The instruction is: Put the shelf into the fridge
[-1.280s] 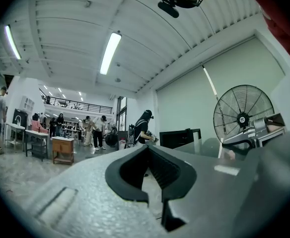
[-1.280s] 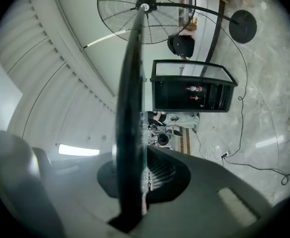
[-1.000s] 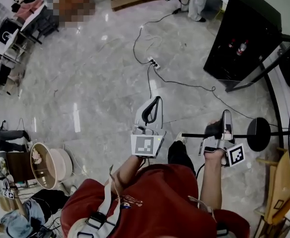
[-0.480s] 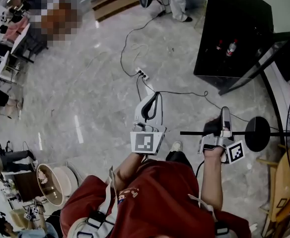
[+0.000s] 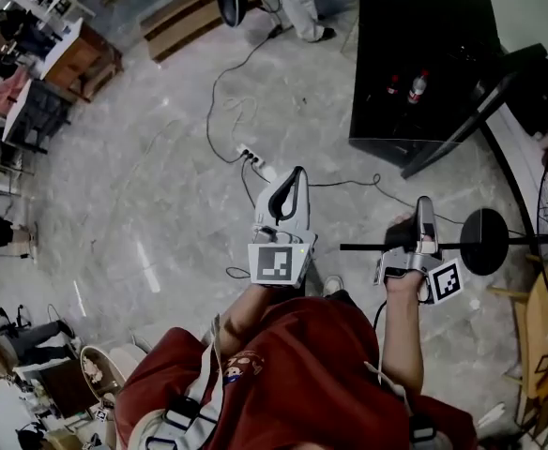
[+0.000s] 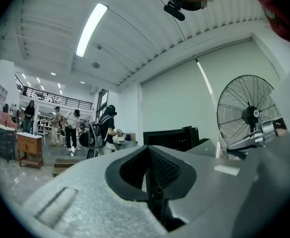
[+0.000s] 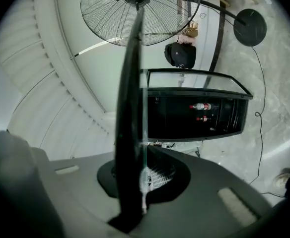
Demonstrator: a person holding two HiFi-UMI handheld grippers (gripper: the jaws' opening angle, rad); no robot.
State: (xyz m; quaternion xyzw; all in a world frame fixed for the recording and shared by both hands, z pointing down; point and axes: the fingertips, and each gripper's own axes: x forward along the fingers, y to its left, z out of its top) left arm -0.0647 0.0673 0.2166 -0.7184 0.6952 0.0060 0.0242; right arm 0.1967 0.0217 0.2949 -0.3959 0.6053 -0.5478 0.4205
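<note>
Nearly there: shelf carried up to the open fridge

Furthest left, the left gripper (image 6: pixel 150 162) is clenched on nothing, its pads meeting with only air ahead. On the floor, the power strip (image 5: pixel 251 154) has slid down toward the person over the last second. The fridge (image 5: pixel 415 26) has drifted left and grown in the head view, so the person is walking up to it. The shelf (image 5: pixel 368 247) has kept its place in front of the body all that while. It shows as a thin dark bar across the right gripper (image 5: pixel 426 209), which clamps it tight. I judge this to be the carry, well along, with the insertion not begun. The shelf is still well apart from the fridge.

Only the left gripper view shows that gripper's pads together. It also catches people far off and a fan (image 6: pixel 247 110).

Only the head view gives the floor, where a cable (image 5: pixel 349 183) lies between person and fridge and may need stepping over.

Only the right gripper view looks into the fridge. There the door (image 7: pixel 194 78) is swung open, two bottles (image 7: pixel 203 106) sit inside, and the shelf runs edge-on between the pads.
</note>
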